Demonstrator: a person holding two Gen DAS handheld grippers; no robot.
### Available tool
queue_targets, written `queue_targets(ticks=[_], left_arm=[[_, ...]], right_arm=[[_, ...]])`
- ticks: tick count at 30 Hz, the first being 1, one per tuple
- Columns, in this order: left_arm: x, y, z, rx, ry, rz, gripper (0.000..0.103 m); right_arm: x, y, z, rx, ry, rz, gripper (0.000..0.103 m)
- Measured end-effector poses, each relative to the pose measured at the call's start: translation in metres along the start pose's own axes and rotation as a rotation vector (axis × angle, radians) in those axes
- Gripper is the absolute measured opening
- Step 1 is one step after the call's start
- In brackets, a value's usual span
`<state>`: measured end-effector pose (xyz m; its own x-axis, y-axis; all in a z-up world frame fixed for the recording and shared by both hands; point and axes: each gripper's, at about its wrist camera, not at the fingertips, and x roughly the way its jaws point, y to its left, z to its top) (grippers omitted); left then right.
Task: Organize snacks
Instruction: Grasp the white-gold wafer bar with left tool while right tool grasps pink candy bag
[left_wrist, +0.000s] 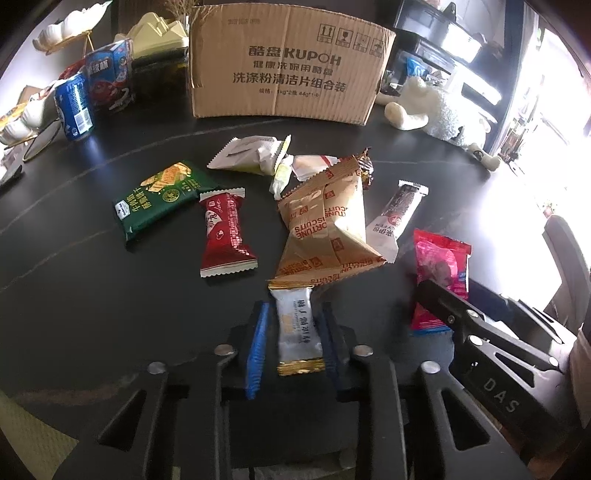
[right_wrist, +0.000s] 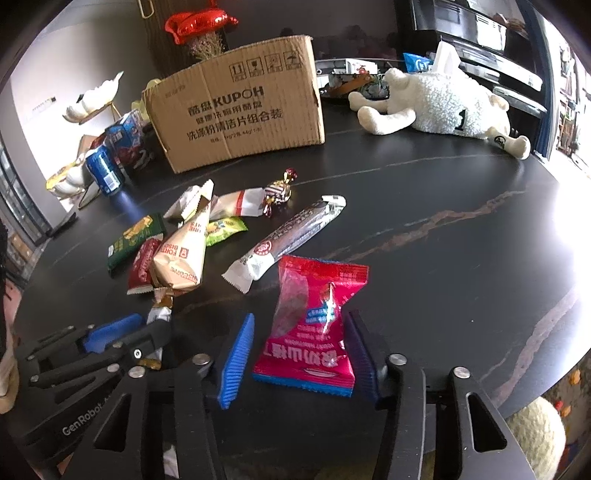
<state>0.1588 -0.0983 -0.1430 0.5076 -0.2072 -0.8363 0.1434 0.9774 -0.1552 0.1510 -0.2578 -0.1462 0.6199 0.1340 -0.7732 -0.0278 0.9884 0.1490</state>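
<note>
Snack packets lie scattered on a dark table (left_wrist: 92, 295). My left gripper (left_wrist: 293, 332) is open, its blue pads on either side of a white packet with gold ends (left_wrist: 298, 328). My right gripper (right_wrist: 299, 350) is open around a pink-red packet (right_wrist: 314, 325), the right pad close to its edge. Beyond lie a tan biscuit bag (left_wrist: 325, 229), a red wafer packet (left_wrist: 225, 232), a green cracker packet (left_wrist: 162, 195) and a long white-brown bar (right_wrist: 284, 236). An open cardboard box (left_wrist: 288, 62) stands at the back.
A blue can (left_wrist: 74, 107) and a blue carton (left_wrist: 110, 77) stand back left beside white ornaments. A plush sheep (right_wrist: 443, 107) lies back right. A wrapped candy (right_wrist: 279, 192) and pale packets (left_wrist: 251, 155) lie before the box. The table edge curves at right.
</note>
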Motion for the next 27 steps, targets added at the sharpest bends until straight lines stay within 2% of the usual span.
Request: queue_targets(ticks=[5, 14, 27], left_arm=[[-0.001, 0.003, -0.001, -0.001, 0.002, -0.01, 0.019], [-0.022, -0.001, -0.009, 0.022, -0.022, -0.058, 0.019], [-0.078, 0.005, -0.005, 0.049, -0.173, -0.066, 0.019]], right_arm=[[-0.002, 0.002, -0.002, 0.001, -0.005, -0.008, 0.04], [-0.025, 0.007, -0.004, 0.015, -0.026, 0.0, 0.039], [-0.073, 0.031, 0.0, -0.027, -0.113, 0.021, 0.039]])
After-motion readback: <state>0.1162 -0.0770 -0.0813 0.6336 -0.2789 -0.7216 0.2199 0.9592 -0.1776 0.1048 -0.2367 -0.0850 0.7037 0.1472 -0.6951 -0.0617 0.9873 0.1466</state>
